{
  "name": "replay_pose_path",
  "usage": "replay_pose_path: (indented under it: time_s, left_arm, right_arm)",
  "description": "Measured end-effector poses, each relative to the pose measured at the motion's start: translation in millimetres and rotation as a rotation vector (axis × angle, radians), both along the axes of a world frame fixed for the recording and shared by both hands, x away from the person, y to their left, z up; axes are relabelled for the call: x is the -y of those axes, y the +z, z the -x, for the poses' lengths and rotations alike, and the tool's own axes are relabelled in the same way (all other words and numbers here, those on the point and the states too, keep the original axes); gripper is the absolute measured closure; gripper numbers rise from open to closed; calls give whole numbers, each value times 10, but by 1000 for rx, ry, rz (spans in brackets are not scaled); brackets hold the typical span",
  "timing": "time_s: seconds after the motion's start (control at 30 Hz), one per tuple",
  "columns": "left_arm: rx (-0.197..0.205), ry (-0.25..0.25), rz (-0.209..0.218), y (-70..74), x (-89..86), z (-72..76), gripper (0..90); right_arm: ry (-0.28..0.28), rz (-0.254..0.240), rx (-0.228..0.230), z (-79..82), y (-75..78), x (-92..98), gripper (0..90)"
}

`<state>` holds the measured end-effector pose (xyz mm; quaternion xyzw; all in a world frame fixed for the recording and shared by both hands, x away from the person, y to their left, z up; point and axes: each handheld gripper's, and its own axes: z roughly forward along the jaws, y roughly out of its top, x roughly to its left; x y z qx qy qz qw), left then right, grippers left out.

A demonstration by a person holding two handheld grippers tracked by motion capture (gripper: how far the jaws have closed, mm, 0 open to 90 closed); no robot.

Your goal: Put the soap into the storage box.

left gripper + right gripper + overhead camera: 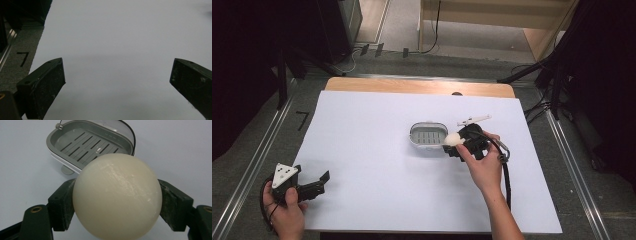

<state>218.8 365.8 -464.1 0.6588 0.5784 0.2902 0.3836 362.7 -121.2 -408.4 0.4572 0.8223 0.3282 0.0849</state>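
A round cream soap ball [117, 195] sits between the two black pads [62, 202] of my right gripper [116, 203], which is shut on it. In the high view the soap ball [453, 138] hangs at the right rim of a grey slotted soap dish [413, 136], with the right gripper [453, 143] just behind it in a hand. Ahead in the right gripper view the soap dish [51, 142] lies with its clear lid [100, 127] hinged open and nothing inside. My left gripper [321, 182] rests at the table's near left corner, open, with bare white sheet between its jaws [117, 82].
A white sheet [377, 180] covers the table; a strip of wood [412, 86] shows at the far edge. Grey floor with metal rails [257, 160] runs along both sides. A black tape mark [23, 58] lies on the floor at the left.
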Motion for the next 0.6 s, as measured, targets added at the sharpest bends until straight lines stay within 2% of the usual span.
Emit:
replay_pose_path:
  time_s: [0.13,0.6]
  left_arm:
    - [-1,-2,0,0,0,-2,3]
    - [0,-6,-1,0,-2,0,3]
  right_arm:
    - [6,-3,17,-14,63,-30,248]
    - [30,-21,32,-82,237,-212,248]
